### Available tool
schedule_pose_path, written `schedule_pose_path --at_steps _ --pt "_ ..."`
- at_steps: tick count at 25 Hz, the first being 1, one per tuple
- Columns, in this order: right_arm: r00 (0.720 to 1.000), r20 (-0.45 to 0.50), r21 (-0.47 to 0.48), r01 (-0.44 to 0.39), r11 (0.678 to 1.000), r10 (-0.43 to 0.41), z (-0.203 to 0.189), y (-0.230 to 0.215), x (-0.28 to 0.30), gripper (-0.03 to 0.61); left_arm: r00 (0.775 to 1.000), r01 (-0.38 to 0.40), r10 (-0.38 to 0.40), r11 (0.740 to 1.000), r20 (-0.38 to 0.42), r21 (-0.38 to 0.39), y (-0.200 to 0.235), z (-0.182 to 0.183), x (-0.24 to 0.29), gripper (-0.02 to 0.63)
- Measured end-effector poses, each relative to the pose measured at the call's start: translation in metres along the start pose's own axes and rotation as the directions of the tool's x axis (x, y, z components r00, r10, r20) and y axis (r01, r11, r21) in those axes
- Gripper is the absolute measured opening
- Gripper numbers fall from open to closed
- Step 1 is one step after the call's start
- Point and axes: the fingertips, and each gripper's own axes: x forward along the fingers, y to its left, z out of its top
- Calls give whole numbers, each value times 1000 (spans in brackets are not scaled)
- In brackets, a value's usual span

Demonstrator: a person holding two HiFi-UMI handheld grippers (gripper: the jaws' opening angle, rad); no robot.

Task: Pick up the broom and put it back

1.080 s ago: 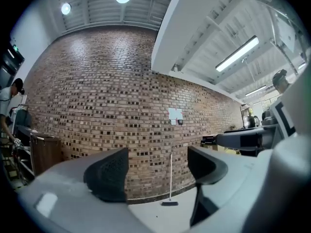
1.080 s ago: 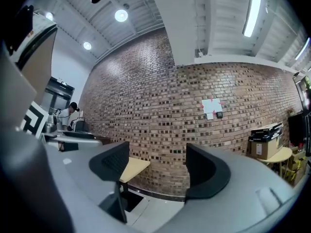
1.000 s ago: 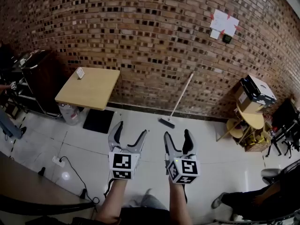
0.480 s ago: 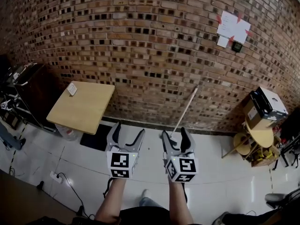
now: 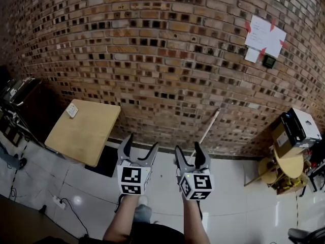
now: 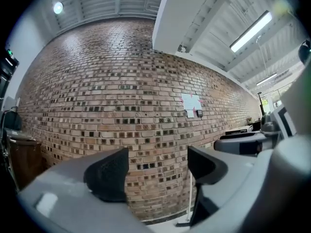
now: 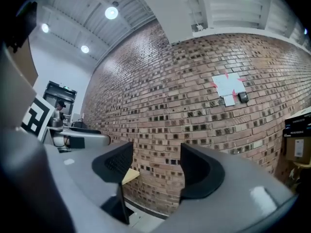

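Observation:
The broom (image 5: 210, 125) leans on the brick wall with its pale handle tilted right. Its head is hidden behind my right gripper (image 5: 188, 149) in the head view. In the left gripper view the broom (image 6: 189, 200) stands just right of the jaw gap, its dark head on the floor. My left gripper (image 5: 140, 144) is held level at the wall, open and empty. My right gripper, beside it, is also open with nothing between its jaws, which have just been closing a little. In their own views the left gripper (image 6: 158, 169) and the right gripper (image 7: 155, 171) frame only brick wall.
A square wooden table (image 5: 84, 131) stands against the wall at the left, with a black mat (image 5: 109, 159) under its near corner. Boxes (image 5: 297, 131) and round stools (image 5: 284, 169) fill the right corner. Papers (image 5: 264, 34) are taped high on the wall.
Both grippers have moved forward toward the wall. The broom and table are nearer, and the broom's head has slipped behind the right gripper. The right jaws look slightly narrower.

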Motion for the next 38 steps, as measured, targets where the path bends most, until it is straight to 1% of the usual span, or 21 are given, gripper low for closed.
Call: schedule_pose_path --at_steps 5,9,10,12,14,17,20,21,25,32,35,38 --pt "1000 0 -17 20 1000 -20 -14 -34 77 305 1000 27 -27 1000 11 0 24 -14 86 380" --pt "999 2 -30 43 999 -43 -17 -63 159 296 998 60 -60 998 36 14 52 -12 171 380" --pt "999 0 -45 40 998 -40 -15 -67 182 296 997 58 -59 998 44 16 63 -10 193 380" --pt "999 -1 -97 35 995 -35 -8 -72 225 293 996 53 -55 998 70 23 85 -3 232 336" --pt "999 7 -137 45 990 -44 0 -78 265 290 993 65 -66 998 98 21 104 8 268 337" --pt "997 26 -116 79 990 -76 7 -94 310 287 991 77 -78 997 112 10 128 15 315 337" --pt "994 36 -102 103 989 -100 10 -106 343 285 992 70 -68 998 104 -8 151 11 353 338" --pt "993 38 -102 111 989 -108 11 -111 351 284 992 77 -76 997 98 -8 153 10 364 339" --pt "991 19 -100 131 986 -130 6 -131 373 284 987 137 -137 991 85 0 144 5 393 350" --pt "990 10 -87 141 986 -141 5 -166 399 284 982 166 -167 986 92 19 129 12 433 352" --pt "985 13 -80 173 982 -172 8 -189 399 284 974 205 -207 978 97 31 109 18 450 351" --pt "977 16 -79 215 973 -214 10 -214 390 284 959 266 -268 963 90 43 79 19 467 351"
